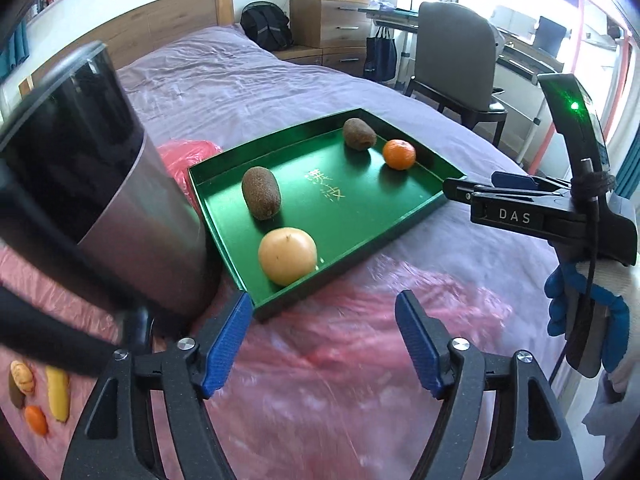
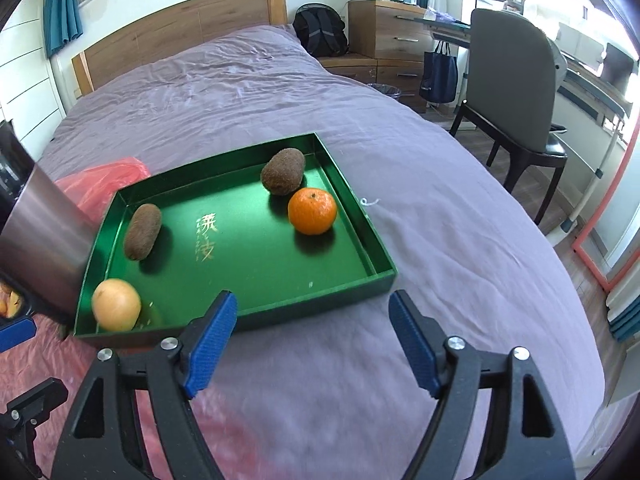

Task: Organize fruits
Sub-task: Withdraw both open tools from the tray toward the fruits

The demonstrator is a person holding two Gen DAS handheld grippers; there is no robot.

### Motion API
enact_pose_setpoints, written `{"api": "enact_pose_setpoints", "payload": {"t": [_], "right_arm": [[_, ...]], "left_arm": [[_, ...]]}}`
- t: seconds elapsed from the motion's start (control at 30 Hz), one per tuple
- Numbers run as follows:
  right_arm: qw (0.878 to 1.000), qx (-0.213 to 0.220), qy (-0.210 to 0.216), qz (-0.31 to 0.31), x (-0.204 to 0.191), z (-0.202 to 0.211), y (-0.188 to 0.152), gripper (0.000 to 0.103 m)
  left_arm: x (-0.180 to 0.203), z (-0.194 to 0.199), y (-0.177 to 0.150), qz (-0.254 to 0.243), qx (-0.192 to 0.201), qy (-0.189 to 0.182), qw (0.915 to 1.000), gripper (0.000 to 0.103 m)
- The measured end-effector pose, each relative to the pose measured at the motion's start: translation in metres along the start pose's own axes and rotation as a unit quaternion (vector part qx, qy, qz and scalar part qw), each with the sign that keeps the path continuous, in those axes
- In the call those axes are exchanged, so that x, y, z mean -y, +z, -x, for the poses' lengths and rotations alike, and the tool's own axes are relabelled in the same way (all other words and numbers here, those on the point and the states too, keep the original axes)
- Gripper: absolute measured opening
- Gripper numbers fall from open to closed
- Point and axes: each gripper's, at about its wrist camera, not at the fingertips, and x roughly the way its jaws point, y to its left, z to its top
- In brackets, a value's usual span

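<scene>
A shallow rectangular green tray [image 2: 352,200] with gold lettering on its floor lies flat on the purple bedsheet. Four fruits rest inside it. A fuzzy brown oblong kiwi [image 2: 143,231] lies near the left wall, and a smooth, round, pale yellow-orange fruit [image 2: 116,304] sits in the near left corner. A second brown kiwi [image 2: 283,171] lies toward the far right corner, with a round bright orange mandarin [image 2: 312,211] just beside it, stem end up, close to the right wall.
</scene>
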Motion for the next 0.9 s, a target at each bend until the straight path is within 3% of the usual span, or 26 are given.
{"api": "enact_pose_setpoints", "payload": {"t": [0.4,0.9], "right_arm": [[1.0,-0.002,0.018,-0.016,-0.02,0.064,-0.054,0.103],[0.998,0.02,0.052,0.02,-0.093,0.139,-0.086,0.103]], "left_arm": [[-0.019,0.081,-0.044,0.002,0.019,0.02,0.9996,0.071],[-0.081,0.157,-0.111,0.05,0.046,0.063,0.9957,0.071]]}}
